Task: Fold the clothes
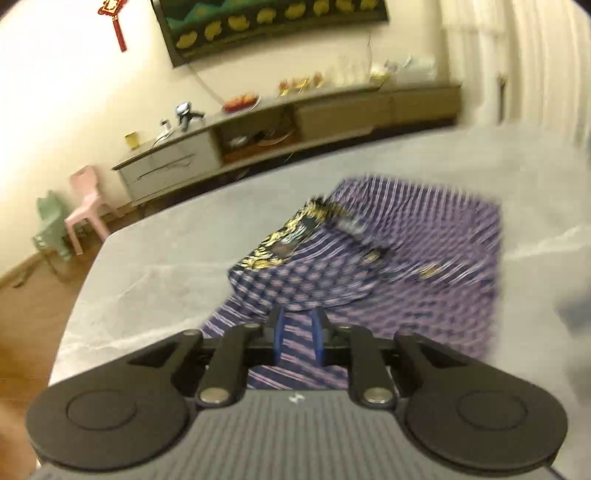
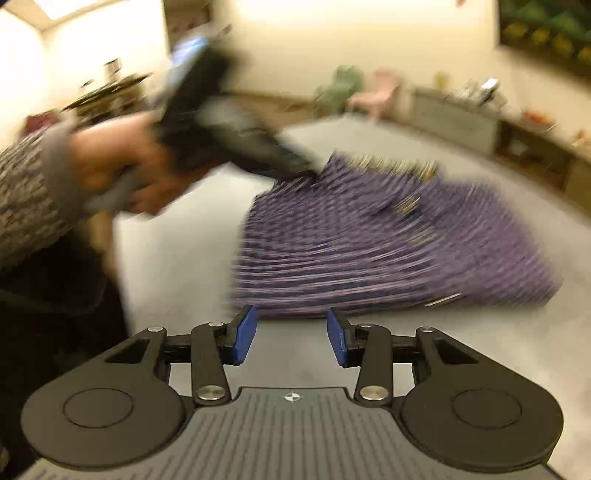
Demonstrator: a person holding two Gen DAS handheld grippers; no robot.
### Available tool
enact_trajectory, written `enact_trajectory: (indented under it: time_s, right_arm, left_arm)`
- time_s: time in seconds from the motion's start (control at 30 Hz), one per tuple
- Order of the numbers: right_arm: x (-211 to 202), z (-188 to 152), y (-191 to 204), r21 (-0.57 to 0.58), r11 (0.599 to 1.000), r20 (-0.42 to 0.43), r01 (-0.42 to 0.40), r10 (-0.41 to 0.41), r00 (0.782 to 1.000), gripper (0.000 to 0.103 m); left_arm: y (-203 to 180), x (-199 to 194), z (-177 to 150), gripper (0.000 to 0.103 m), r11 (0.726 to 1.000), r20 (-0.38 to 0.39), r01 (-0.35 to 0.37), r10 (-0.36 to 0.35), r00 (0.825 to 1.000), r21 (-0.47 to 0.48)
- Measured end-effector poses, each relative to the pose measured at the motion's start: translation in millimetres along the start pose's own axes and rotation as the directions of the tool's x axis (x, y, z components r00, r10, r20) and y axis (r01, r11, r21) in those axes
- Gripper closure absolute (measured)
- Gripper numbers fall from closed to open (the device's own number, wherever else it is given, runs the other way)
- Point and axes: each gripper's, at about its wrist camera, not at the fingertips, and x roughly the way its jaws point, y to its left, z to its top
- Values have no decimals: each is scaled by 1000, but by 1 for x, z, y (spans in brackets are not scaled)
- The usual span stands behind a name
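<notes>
A purple striped garment (image 1: 388, 266) with a gold-and-black patterned collar (image 1: 291, 236) lies on a grey table (image 1: 155, 266). My left gripper (image 1: 298, 325) sits over its near edge, the blue pads a little apart with fabric between them; the frame is blurred. In the right wrist view the garment (image 2: 369, 243) lies just ahead of my right gripper (image 2: 291, 332), which is open and empty above the table (image 2: 177, 266). The left gripper (image 2: 306, 164) shows there too, held by a hand at the garment's far left corner.
A long low cabinet (image 1: 258, 129) with dishes on it runs along the far wall under a framed picture (image 1: 273, 26). A pink chair (image 1: 86, 206) and a green chair (image 1: 51, 225) stand on the wooden floor left of the table.
</notes>
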Motion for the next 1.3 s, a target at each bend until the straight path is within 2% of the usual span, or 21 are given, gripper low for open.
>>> enact_trajectory:
  time_s: [0.03,0.13,0.2,0.27,0.37,0.4,0.5,0.57,0.6,0.63,0.67,0.73,0.8,0.87,0.93,1.03,1.07,1.1,1.17,1.23,1.3]
  right_arm:
    - [5,9,-15,4,997,11,71,-71,997,57]
    - [25,32,-63,30,967,22,251,-252,967,57]
    - [52,42,-99,46,948,3,316,-316,949,57]
    - [80,42,-132,61,938,-17,342,-342,940,57]
    - [101,11,-158,34,935,-130,352,-345,930,59]
    - [94,4,-158,57,939,-133,340,-331,934,59]
    - [69,-15,-141,81,949,-190,304,-284,940,58]
    - [56,-22,-115,36,962,-233,269,-254,939,57]
    - [50,-25,-104,22,970,-255,241,-227,940,57]
    - [43,-26,-98,16,977,-255,211,-200,946,57]
    - [36,-23,-100,31,972,-211,231,-220,952,56]
    - [21,-17,-104,63,961,-122,270,-262,957,55]
    - [28,-9,-112,71,941,-14,331,-331,944,54]
    - [46,-5,-117,66,931,26,359,-361,932,54]
    - [74,-3,-128,71,930,3,361,-362,932,55]
    - [104,-7,-148,81,925,-47,371,-368,929,60]
    - [98,-9,-154,105,919,-58,380,-376,925,60]
    - [92,-11,-159,128,912,-69,390,-384,921,59]
    - [81,-15,-166,163,900,-90,405,-395,914,59]
    - [75,-17,-167,177,886,-112,429,-415,903,57]
    - [66,-15,-156,162,864,-110,477,-464,879,57]
  left_arm:
    - [0,-10,-1,84,999,14,33,-33,999,-2]
    - [-8,6,-17,81,997,-49,67,-65,997,39]
    - [-13,16,-27,81,994,-91,91,-85,992,66]
    - [-8,43,-28,81,995,-132,68,-59,990,67]
    - [13,65,-29,79,998,-128,16,-8,992,59]
    - [22,71,-26,71,999,-117,-11,17,993,49]
    - [50,88,-18,77,997,-97,-77,77,992,-3]
    - [64,89,-10,80,996,-98,-66,60,993,-61]
    - [67,83,-5,80,997,-74,-26,20,997,-75]
    - [65,70,-1,79,997,-40,30,-33,999,-76]
    - [63,56,3,79,994,-6,86,-87,996,-74]
    - [45,35,4,76,984,41,177,-177,983,12]
    - [24,33,1,76,982,64,164,-170,983,94]
    - [20,53,-3,76,990,10,109,-111,994,92]
    - [28,74,-3,76,994,-31,75,-72,997,82]
    - [55,105,-3,75,1000,-95,-8,9,995,3]
    - [65,111,-3,70,999,-99,-17,13,995,-36]
    - [74,111,-1,72,997,-103,-33,26,994,-71]
    - [82,107,3,81,991,-132,-111,100,986,-78]
    - [80,83,8,81,993,-98,-81,73,993,-84]
    - [65,52,13,80,997,-36,49,-51,998,-56]
